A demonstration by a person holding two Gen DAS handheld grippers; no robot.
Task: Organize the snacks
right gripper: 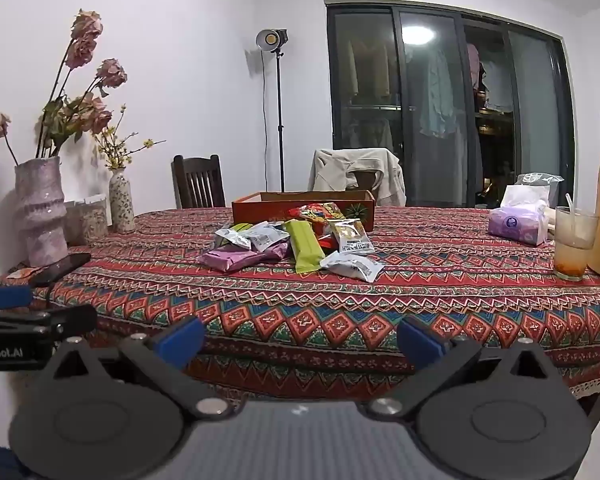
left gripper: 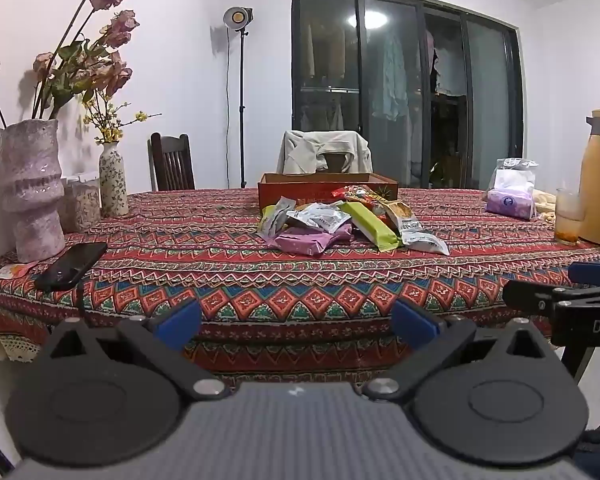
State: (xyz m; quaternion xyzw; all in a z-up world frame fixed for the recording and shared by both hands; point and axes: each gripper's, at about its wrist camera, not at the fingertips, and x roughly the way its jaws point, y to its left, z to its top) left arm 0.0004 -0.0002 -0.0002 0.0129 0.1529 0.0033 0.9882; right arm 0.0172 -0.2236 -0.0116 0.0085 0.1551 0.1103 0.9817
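Ahead, the snack pile (right gripper: 296, 240) is seen well beyond both wide-open, empty hand-held grippers, left (left gripper: 296, 322) and right (right gripper: 300, 340), neither clearly nearer.

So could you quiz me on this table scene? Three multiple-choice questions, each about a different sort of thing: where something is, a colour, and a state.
1. Where does the snack pile lie?
A. inside the box
B. on the tablecloth in front of the box
C. on a chair

2. What colour is the long packet on the pile?
A. green
B. blue
C. black

3. How are the two tools?
A. both shut on snacks
B. one holds the phone
C. both open and holding nothing

Answers:
1 B, the packets rest on the cloth, before the box.
2 A, its wrapper is light green.
3 C, the left tool and right tool show wide gaps with nothing between the fingers.
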